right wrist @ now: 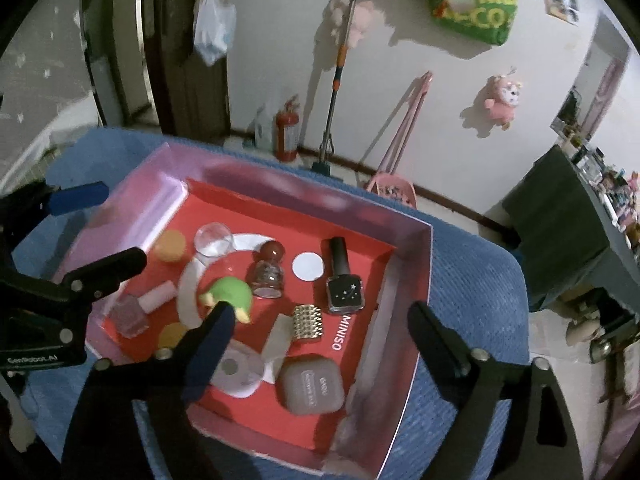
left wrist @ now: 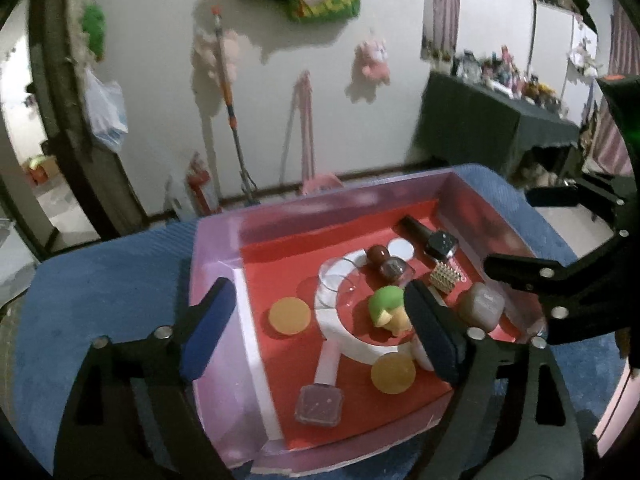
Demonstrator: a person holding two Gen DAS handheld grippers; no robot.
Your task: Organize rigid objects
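Shallow pink-walled box w/ red floor (left wrist: pixel 404 190) sits on a blue textured cushion-like surface (left wrist: pixel 100 292), all small items inside it. Left tongs (left wrist: pixel 320 330) hang over the box's near-left part, fingers spread wide, nothing between them; one blue pad (left wrist: pixel 206 330) is over the left wall, the other in front of the green-capped toy figure (left wrist: pixel 388 308). Right tongs (right wrist: pixel 320 330) also wide open & empty, hovering above the box's near-right side, roughly over the grey rounded-square earbud case (right wrist: pixel 312 388) & the gold studded block (right wrist: pixel 307 322). Along the far-right side lies a black nail polish bottle w/ star print (right wrist: pixel 344 280), flat, cap pointing away. Beside it a white round disc (right wrist: pixel 308 267), then a clear small bottle w/ brown ball stopper (right wrist: pixel 269 268). A clear glass dome (right wrist: pixel 213 238) rests near the far-left corner, next to one orange disc (right wrist: pixel 170 245); a 2nd orange disc (left wrist: pixel 393 373) lies near the front edge. Pinkish glitter nail polish bottle w/ pale cap (left wrist: pixel 322 392) lies flat by the left wall. Whether the toy figure touches the white ring printed on the floor can't be told.
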